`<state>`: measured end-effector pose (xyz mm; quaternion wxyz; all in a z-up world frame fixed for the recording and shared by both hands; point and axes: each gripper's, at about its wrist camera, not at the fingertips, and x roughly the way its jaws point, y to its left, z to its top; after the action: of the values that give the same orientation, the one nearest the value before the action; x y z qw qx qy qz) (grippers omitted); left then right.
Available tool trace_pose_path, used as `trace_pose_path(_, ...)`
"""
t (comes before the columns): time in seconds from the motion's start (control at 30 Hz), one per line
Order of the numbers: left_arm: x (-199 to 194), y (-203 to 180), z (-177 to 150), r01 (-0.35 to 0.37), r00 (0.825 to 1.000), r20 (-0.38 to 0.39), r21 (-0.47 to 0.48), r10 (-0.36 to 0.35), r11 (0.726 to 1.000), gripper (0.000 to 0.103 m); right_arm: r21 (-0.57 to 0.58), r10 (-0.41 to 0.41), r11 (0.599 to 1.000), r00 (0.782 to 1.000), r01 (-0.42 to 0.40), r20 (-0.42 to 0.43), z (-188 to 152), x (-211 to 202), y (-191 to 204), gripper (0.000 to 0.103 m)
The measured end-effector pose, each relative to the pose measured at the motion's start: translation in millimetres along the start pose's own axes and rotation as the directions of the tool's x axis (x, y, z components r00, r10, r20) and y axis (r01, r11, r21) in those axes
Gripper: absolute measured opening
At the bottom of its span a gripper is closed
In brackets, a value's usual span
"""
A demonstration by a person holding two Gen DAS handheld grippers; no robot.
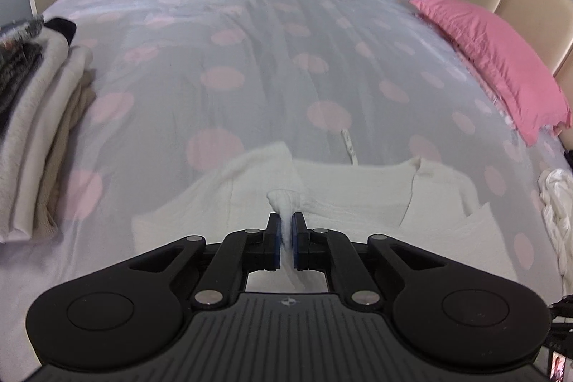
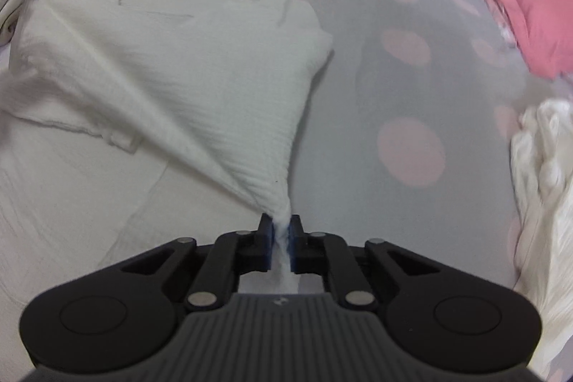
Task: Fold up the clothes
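My left tool (image 1: 285, 221) was clamped on a bunched pinch of the white garment (image 1: 358, 188), its blue pads pressed tight against the cloth. My right tool (image 2: 281, 224) was likewise clamped on the garment (image 2: 179, 67) at a gathered corner, and the fabric ran taut from that pinch up toward the far left. The garment lay spread across the near part of the bed (image 1: 250, 42), on a pale cover with pink dots. A stack of folded clothes (image 1: 35, 117) sat at the left edge of the bed, well apart from the garment. A pink pillow (image 1: 501, 59) lay at the far right by the headboard. A crumpled white cloth (image 2: 544, 167) lay at the right edge, near my right tool but not touching it.
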<state>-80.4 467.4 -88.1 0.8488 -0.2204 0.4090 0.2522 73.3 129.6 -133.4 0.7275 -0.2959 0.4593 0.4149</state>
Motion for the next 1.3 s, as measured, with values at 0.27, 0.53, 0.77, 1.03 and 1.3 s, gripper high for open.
trace_pose_path(0.27,32,10,-23,-0.013,0.997,-0.079,-0.008,0.012,1.0,0.013,0.059,0.062,0.996,0.997,-0.06,-0.037,0,9,-11,0.019)
trace_pose_path(0.53,7,20,-35,0.067,0.995,-0.078,0.006,-0.066,0.998,0.034,0.108,0.112,0.987,0.991,-0.12,0.075,30,-26,-26,0.047)
trace_pose_path(0.77,11,8,-59,0.155,0.979,-0.134,-0.012,-0.155,0.988,0.04,0.219,0.034,0.974,0.994,-0.057,0.107,77,8,-42,0.048)
trace_pose_path(1.03,27,8,-60,0.193,0.965,-0.174,-0.038,-0.197,0.98,0.013,0.362,0.058,0.927,0.991,-0.099,0.121,124,52,-63,0.047)
trace_pose_path(1.3,16,-1,-53,0.168,0.973,-0.167,0.057,-0.157,0.984,0.002,0.342,0.034,0.937,0.993,-0.071,0.113,132,70,-54,0.003)
